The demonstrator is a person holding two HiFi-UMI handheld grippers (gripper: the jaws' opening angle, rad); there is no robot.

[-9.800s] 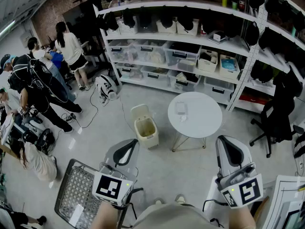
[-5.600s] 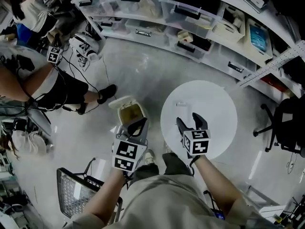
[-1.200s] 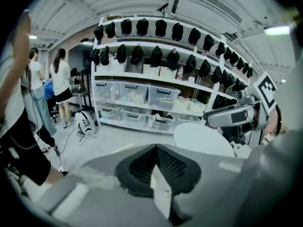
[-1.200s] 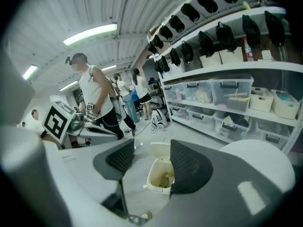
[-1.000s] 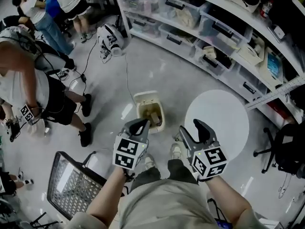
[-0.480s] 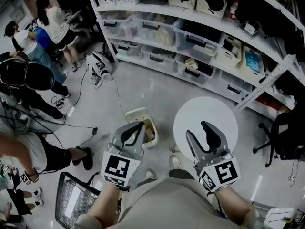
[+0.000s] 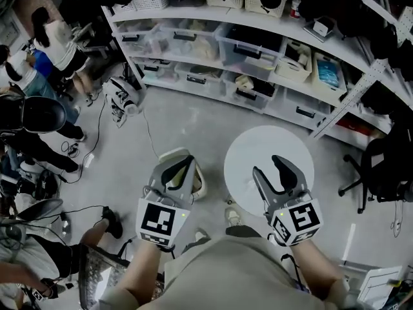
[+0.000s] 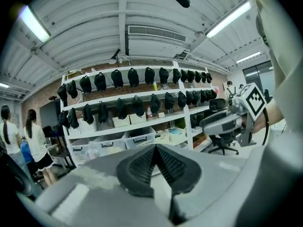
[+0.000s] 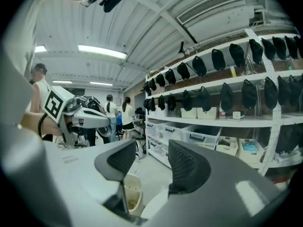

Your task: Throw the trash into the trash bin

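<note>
Both claws are higher now than a second ago. They sit closer to the person's head, and more of the far shelves (image 7: 258, 18) shows.

The left claw (image 7: 181, 163) is shut tight. Its two black pads press on each other and nothing is between them. The right claw (image 7: 270, 166) has its jaws apart. They have just been closing a little, but there is only air between them. So no claw carries any trash.

The trash bin (image 9: 131, 178) stands on the floor, just to the left of the round white desk (image 7: 284, 147). From above, the left claw hides most of it. The right gripper view looks past the jaws and down into the bin. Its lid is up, and something yellow-brown lies low inside. I think that is the trash, but it is too small to be sure.

The desk top looks almost bare. There is one faint mark near its near edge, and I cannot tell what it is.

With both claws empty and lifted off the bin, I think the throwing is done.
</note>
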